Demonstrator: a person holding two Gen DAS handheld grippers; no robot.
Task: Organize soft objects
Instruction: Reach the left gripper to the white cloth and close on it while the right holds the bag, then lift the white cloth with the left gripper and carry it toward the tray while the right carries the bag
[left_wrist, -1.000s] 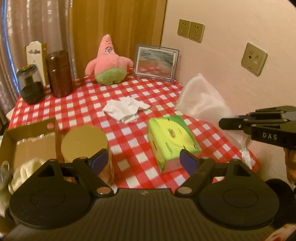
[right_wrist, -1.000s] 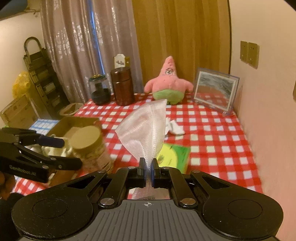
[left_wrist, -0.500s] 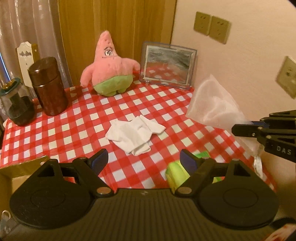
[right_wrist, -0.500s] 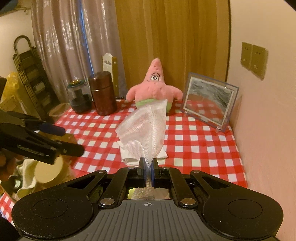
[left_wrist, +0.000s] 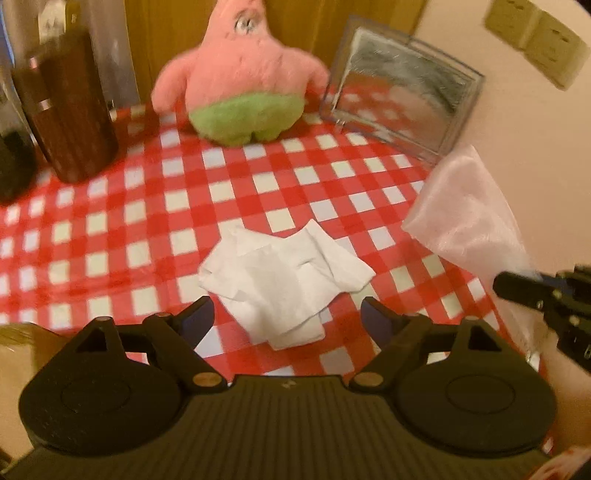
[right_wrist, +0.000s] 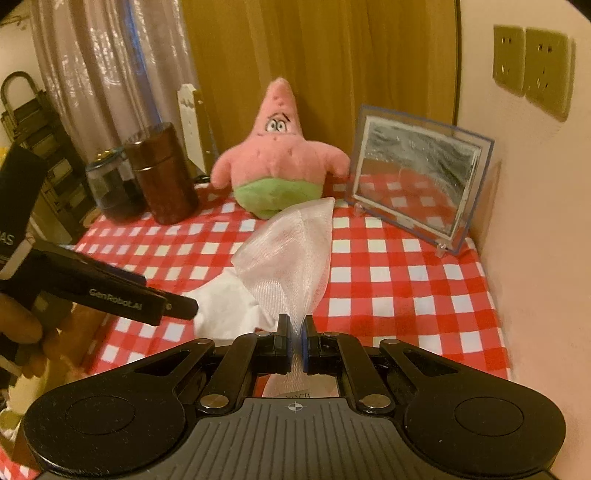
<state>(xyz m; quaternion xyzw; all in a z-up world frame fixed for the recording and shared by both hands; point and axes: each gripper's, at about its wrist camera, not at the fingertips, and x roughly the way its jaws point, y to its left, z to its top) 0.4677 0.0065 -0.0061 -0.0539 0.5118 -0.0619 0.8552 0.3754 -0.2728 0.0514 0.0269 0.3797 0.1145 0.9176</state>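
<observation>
A crumpled white cloth (left_wrist: 280, 277) lies on the red-checked tablecloth (left_wrist: 147, 206). My left gripper (left_wrist: 288, 310) hangs just above its near edge, jaws wide and still opening, pads touching nothing. My right gripper (right_wrist: 295, 332) is shut on the neck of a sheer white mesh bag (right_wrist: 291, 251), which stands up in front of it. In the left wrist view that bag (left_wrist: 465, 214) hangs at the right with the right gripper (left_wrist: 517, 288) below it. A pink and green star plush (right_wrist: 277, 162) sits at the back.
A framed mirror (right_wrist: 417, 184) leans on the wall at the back right. A brown canister (right_wrist: 162, 177) and a dark glass jar (right_wrist: 110, 188) stand at the back left. A cardboard box corner (left_wrist: 14, 354) shows at the left edge. A hand (right_wrist: 22, 332) holds the left gripper.
Both grippers have moved forward over the table and dipped lower. The green box and the lidded jar have dropped out of view. My left gripper now hangs over the white cloth.
</observation>
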